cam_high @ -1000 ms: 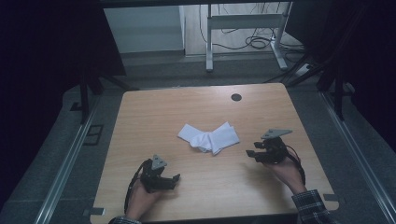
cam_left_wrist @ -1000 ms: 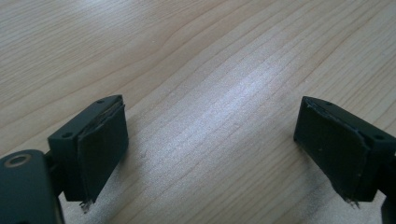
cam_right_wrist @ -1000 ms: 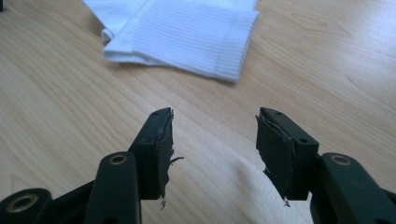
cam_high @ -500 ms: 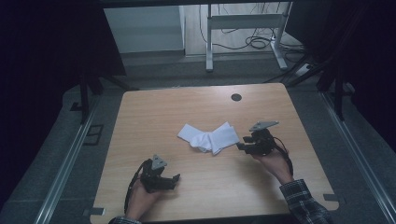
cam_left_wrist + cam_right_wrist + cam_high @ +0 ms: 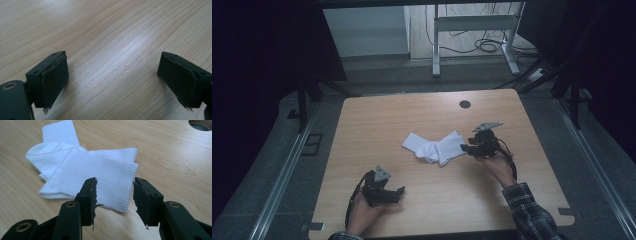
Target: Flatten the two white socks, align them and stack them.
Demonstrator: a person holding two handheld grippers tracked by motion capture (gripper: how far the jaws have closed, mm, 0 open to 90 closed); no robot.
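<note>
Two white socks (image 5: 434, 147) lie overlapped in a shallow V near the middle of the wooden table (image 5: 412, 112). My right gripper (image 5: 468, 148) is at the right end of the socks, open, its jaws on either side of the ribbed cuff of the top sock (image 5: 100, 178). In the right gripper view the gripper (image 5: 114, 197) has that cuff edge between its pads without pressing it. My left gripper (image 5: 396, 192) rests near the front left of the table, open, over bare wood (image 5: 112, 75).
A round cable hole (image 5: 465, 104) sits at the table's far edge, and shows in the right gripper view as a hole (image 5: 201, 125) too. Beyond the table stand a white desk frame (image 5: 472, 30) and cables on the floor.
My right gripper has moved left and away from the front edge, up to the right end of the socks. The left gripper has stayed in place.
</note>
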